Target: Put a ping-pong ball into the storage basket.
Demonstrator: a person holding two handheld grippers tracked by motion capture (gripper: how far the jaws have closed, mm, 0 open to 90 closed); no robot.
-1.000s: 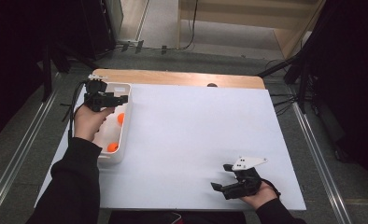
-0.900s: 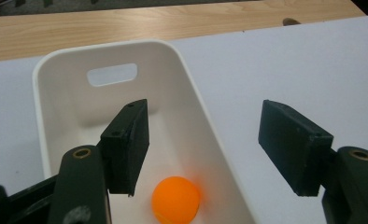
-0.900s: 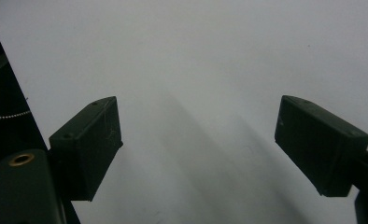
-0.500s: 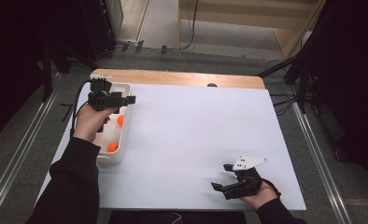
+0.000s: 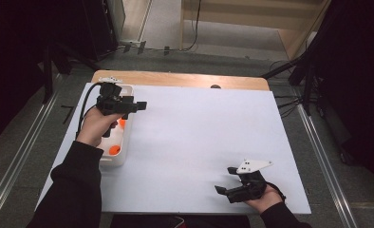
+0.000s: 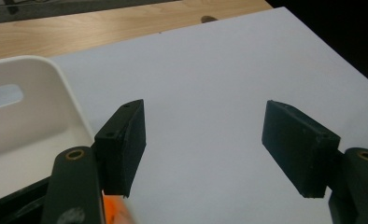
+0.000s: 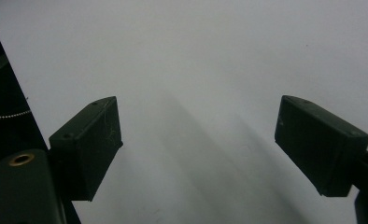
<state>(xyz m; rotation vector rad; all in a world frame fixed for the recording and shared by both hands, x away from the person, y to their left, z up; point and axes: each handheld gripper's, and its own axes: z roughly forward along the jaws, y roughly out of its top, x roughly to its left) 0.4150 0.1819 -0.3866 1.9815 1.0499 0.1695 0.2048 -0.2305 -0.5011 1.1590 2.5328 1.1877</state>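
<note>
White bin (image 5: 121,156) at table's left edge w/ orange pieces (image 5: 114,150) inside

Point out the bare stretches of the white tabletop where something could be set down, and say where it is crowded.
The white tabletop is bare between the white bin at its left edge and the right gripper near the front right corner; the whole middle and far right are free. It is crowded only at the left: the bin holds orange pieces, with the left gripper open above its rim.
</note>
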